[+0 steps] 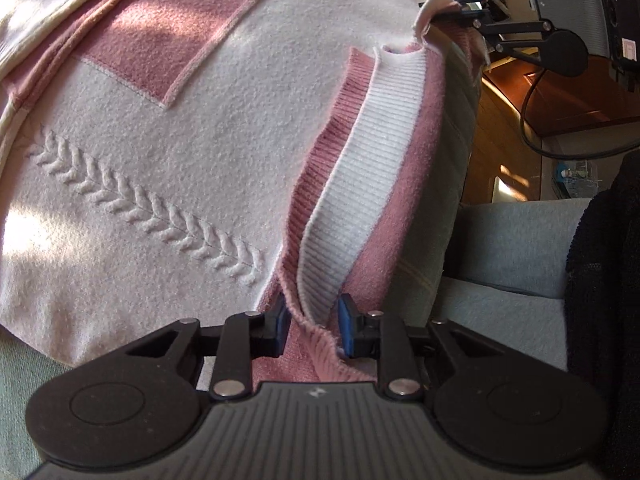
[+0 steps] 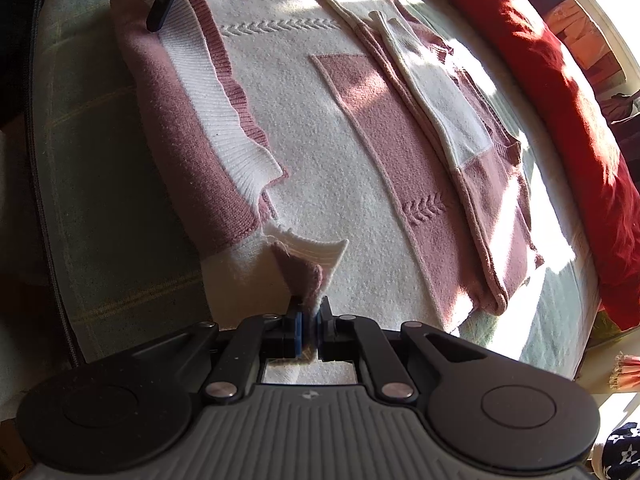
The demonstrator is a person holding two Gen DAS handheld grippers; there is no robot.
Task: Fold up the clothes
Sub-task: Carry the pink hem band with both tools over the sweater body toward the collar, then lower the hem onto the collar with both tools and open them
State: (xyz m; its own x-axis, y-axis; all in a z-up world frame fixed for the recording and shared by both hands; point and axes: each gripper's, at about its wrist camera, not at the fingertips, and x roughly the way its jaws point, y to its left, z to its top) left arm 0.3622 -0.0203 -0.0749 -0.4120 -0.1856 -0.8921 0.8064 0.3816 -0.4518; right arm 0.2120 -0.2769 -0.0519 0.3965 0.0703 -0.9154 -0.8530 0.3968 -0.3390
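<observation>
On the green checked bed (image 2: 120, 152), both hand-held grippers (image 2: 310, 320) (image 1: 312, 328) are folding the pink-and-white knitted sweater's (image 2: 320, 160) ribbed hem (image 2: 236, 128) over; right clamped on it, left parted around it, fold half-finished.

The sweater (image 2: 320, 168) is fuzzy pink-and-white knit with a ribbed hem (image 1: 360, 184). The fingers (image 1: 350, 332) are matt black plastic with blue pads.
</observation>
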